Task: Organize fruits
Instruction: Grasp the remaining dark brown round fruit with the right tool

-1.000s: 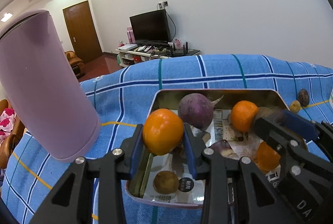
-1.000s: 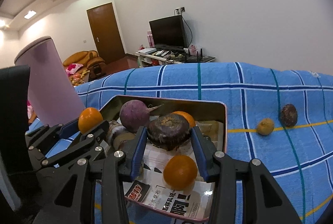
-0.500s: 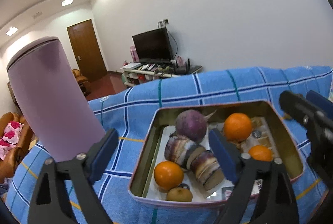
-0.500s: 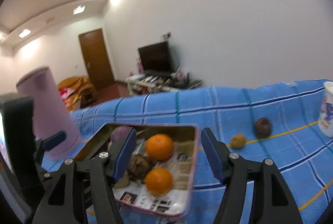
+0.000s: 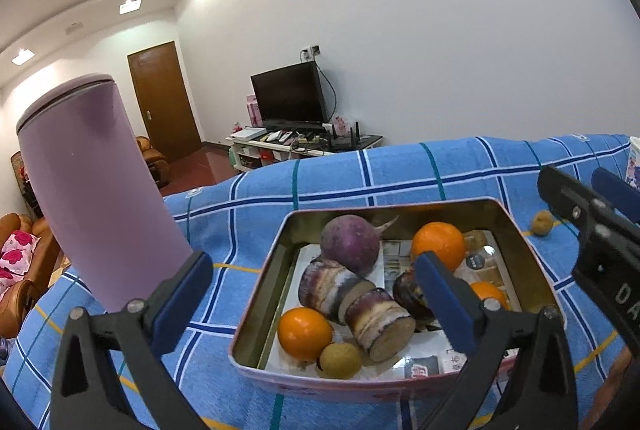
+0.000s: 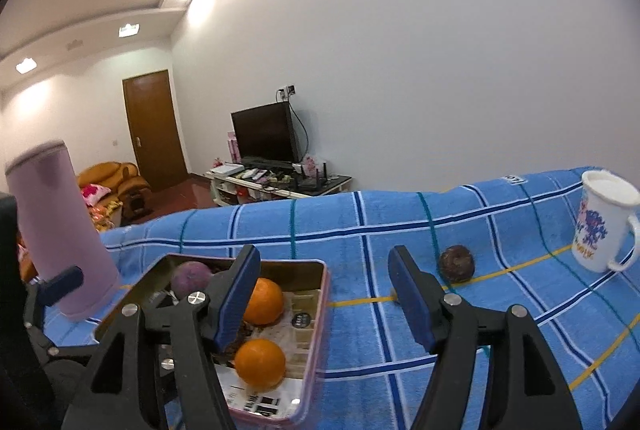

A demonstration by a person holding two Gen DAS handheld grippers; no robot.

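A metal tin tray (image 5: pixel 260 294) lined with printed paper sits on the blue checked cloth. It holds a purple radish (image 5: pixel 350 244), three oranges (image 5: pixel 305 334) (image 5: pixel 438 244) (image 5: pixel 490 294), two cut purple stalk pieces (image 5: pixel 378 322), a dark round fruit (image 5: pixel 408 294) and a small brown fruit (image 5: pixel 340 360). My left gripper (image 5: pixel 312 266) hovers in front of the tray, its jaws opening wide with nothing between them. My right gripper (image 6: pixel 323 256) stands open and empty over the tray's right rim (image 6: pixel 320 310). On the cloth to the right lie a dark wrinkled fruit (image 6: pixel 456 264) and a small brown fruit (image 5: pixel 542 224).
A tall lilac tumbler (image 5: pixel 92 190) stands left of the tray, close to my left finger. A white printed mug (image 6: pixel 600 226) stands at the far right of the cloth. Beyond the cloth's far edge the room drops away to a TV stand and a door.
Both grippers opened. The left let go of its orange, the right of the dark fruit; both now lie in the tray. Both grippers drew back, and the right swung to the right.
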